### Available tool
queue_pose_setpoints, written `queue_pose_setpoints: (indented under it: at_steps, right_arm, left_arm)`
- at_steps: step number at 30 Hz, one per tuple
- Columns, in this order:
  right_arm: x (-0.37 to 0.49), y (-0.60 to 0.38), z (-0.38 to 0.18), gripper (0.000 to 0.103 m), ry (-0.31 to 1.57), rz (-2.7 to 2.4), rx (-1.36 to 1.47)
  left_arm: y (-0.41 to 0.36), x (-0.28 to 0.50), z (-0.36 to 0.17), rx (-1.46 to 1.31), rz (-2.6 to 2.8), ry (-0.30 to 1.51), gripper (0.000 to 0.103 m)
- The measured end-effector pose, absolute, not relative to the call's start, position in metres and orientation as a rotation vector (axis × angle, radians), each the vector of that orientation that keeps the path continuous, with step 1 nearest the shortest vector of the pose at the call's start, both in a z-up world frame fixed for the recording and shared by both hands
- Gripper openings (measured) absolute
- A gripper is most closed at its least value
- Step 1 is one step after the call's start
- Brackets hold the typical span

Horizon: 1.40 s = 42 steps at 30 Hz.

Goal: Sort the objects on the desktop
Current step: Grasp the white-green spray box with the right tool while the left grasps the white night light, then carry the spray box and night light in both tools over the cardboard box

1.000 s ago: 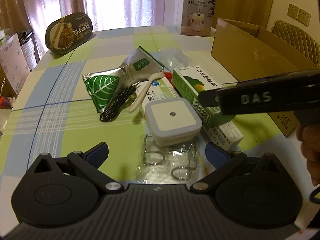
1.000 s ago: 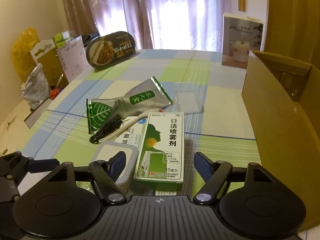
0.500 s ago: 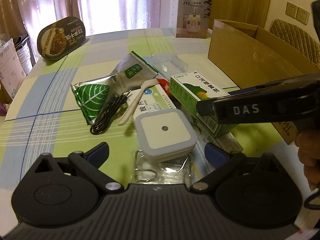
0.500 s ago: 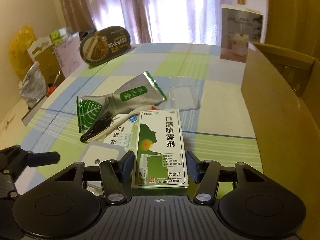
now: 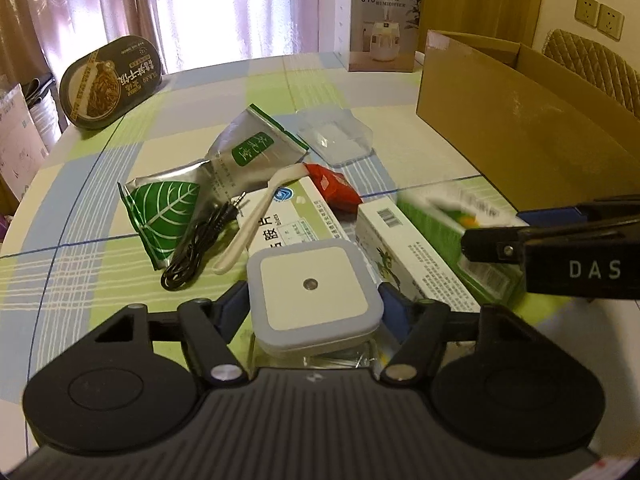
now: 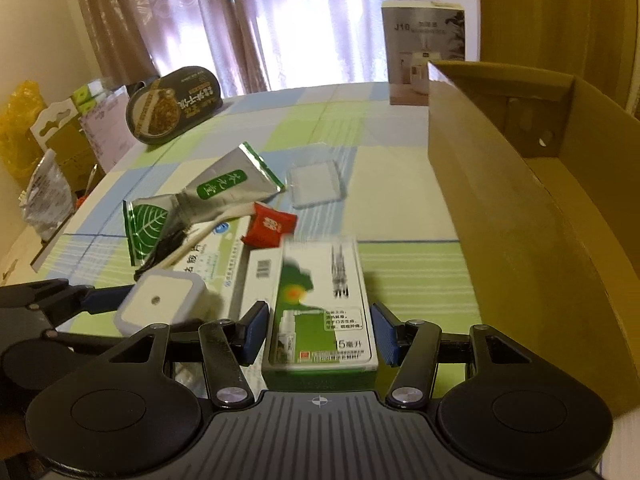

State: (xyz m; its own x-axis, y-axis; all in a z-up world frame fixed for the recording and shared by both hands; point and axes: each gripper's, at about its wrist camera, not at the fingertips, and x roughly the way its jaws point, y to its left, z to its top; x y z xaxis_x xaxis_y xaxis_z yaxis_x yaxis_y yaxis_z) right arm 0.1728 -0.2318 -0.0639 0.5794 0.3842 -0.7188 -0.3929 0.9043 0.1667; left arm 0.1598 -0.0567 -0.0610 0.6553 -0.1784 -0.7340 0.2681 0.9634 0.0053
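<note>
Both grippers clamp goods, left gripper the night light, right gripper the spray box, which may slip if tilted.

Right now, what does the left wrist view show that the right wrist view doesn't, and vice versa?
Only left wrist: wall sockets, a quilted chair back, and the clear packet of metal clips under the night light.

Only right wrist: the cardboard box's inside, a yellow bag and clutter beside the table.

Both: the square night light between the left gripper's pads, the green spray box in the right gripper, the tea pouches, red packet and humidifier box.
</note>
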Motion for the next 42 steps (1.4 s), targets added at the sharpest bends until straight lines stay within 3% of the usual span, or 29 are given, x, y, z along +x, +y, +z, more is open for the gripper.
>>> queue_pose_setpoints:
  at_steps: [18, 30, 35, 42]
  right_arm:
    - [0.090, -0.274, -0.080, 0.053, 0.902, 0.415, -0.088]
    - [0.076, -0.290, -0.088, 0.053, 0.922, 0.409, -0.078]
    - [0.078, -0.291, -0.092, 0.070, 0.926, 0.416, -0.069]
    - [0.082, -0.294, -0.096, 0.072, 0.928, 0.409, -0.071]
  left_arm:
    - [-0.071, 0.045, -0.034, 0.142, -0.437, 0.800, 0.063]
    - [-0.093, 0.029, -0.065, 0.194, -0.499, 0.864, 0.061]
    - [-0.097, 0.032, -0.070, 0.196, -0.491, 0.863, 0.061]
    - [-0.104, 0.040, -0.077, 0.181, -0.469, 0.858, 0.061]
